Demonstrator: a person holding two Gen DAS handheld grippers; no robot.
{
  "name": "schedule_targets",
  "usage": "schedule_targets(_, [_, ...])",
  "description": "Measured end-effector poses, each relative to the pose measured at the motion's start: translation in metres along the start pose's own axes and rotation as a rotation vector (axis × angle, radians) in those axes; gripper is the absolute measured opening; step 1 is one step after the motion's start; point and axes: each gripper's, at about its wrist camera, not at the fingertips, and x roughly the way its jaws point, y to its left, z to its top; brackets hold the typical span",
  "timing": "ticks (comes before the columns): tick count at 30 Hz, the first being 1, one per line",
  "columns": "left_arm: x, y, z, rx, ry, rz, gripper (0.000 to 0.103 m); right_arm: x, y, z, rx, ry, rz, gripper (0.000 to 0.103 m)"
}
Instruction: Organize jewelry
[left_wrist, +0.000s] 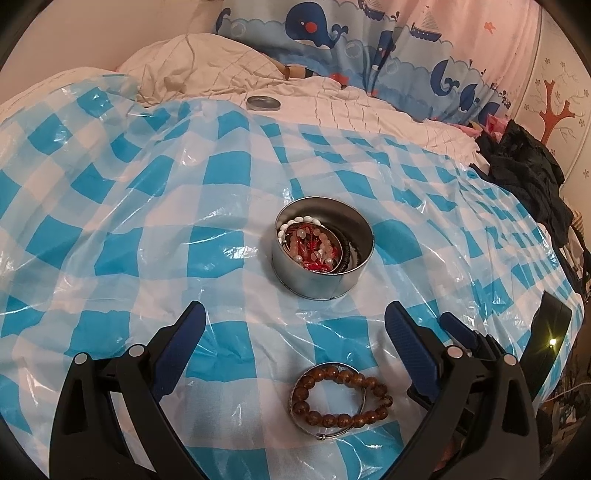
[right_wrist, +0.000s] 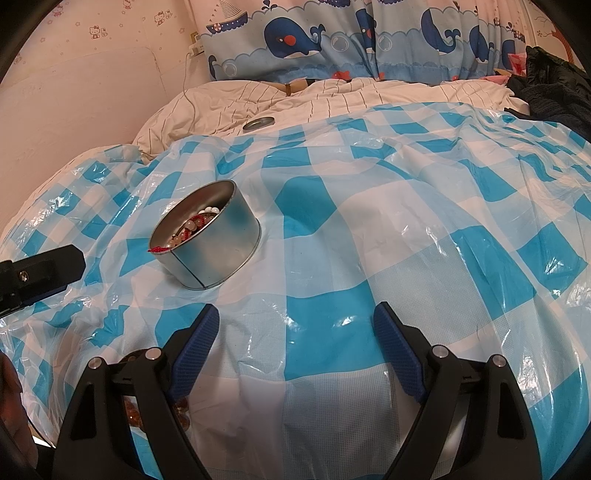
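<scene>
Both tongs, left (left_wrist: 293, 317) and right (right_wrist: 295, 319), gape empty over the bed (left_wrist: 332, 99). Bracelet (left_wrist: 340, 395) lies between the left fingers; tin (left_wrist: 323, 247) mid-bed holds beads.

One round metal tin (left_wrist: 321, 273) stands on the bed, and one separate lid (left_wrist: 263, 103) lies further back. Outside the tin there are two pieces: one brown beaded bracelet (left_wrist: 341, 397) and one silver bangle (left_wrist: 332, 430) (overlapping). Pieces inside the tin cannot be counted.
</scene>
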Motion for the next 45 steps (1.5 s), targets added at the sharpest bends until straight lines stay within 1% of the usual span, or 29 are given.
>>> schedule_targets(9, [0.000,-0.001,-0.001,0.001,0.002,-0.002,0.093,0.000,0.000,0.000,0.000,0.000,0.000,0.083])
schedule_targets(12, [-0.001,0.004,-0.002,0.007,0.002,-0.004,0.094,0.000,0.000,0.000,0.001,0.000,0.002,0.083])
schedule_targets(14, [-0.004,0.014,-0.003,-0.010,0.002,0.005,0.094,0.000,0.000,0.000,0.002,0.001,0.003,0.083])
schedule_targets(18, [-0.008,0.043,-0.006,-0.080,0.006,0.014,0.094,-0.001,0.000,-0.002,0.023,0.002,0.026,0.083])
schedule_targets(20, [-0.010,0.058,-0.007,-0.121,0.006,0.025,0.094,-0.005,-0.002,-0.002,0.054,0.002,0.059,0.083])
schedule_targets(22, [-0.011,0.067,-0.007,-0.141,0.004,0.036,0.094,-0.011,0.001,-0.005,0.058,0.002,0.093,0.083])
schedule_targets(25, [-0.013,0.073,-0.008,-0.159,0.002,0.037,0.094,-0.014,0.013,-0.007,0.007,0.038,0.130,0.083])
schedule_targets(28, [-0.011,0.067,-0.009,-0.122,0.012,0.018,0.094,-0.022,0.025,-0.018,-0.042,0.071,0.169,0.083])
schedule_targets(31, [-0.007,0.058,-0.010,-0.073,0.022,0.026,0.094,-0.033,0.039,-0.030,-0.115,0.074,0.194,0.083])
schedule_targets(35, [-0.005,0.057,-0.012,-0.072,0.031,0.038,0.094,-0.039,0.062,-0.036,-0.232,0.056,0.206,0.085])
schedule_targets(41, [-0.004,0.061,-0.013,-0.079,0.034,0.044,0.094,-0.027,0.070,-0.041,-0.265,0.084,0.234,0.084])
schedule_targets(42, [-0.004,0.061,-0.013,-0.078,0.034,0.044,0.094,-0.027,0.070,-0.042,-0.267,0.084,0.237,0.074])
schedule_targets(43, [-0.004,0.061,-0.013,-0.075,0.035,0.044,0.094,-0.025,0.070,-0.041,-0.272,0.089,0.239,0.056])
schedule_targets(44, [-0.004,0.061,-0.013,-0.073,0.036,0.044,0.094,-0.024,0.070,-0.042,-0.283,0.104,0.239,0.051])
schedule_targets(45, [-0.004,0.061,-0.013,-0.072,0.036,0.044,0.094,-0.024,0.071,-0.041,-0.291,0.107,0.237,0.042])
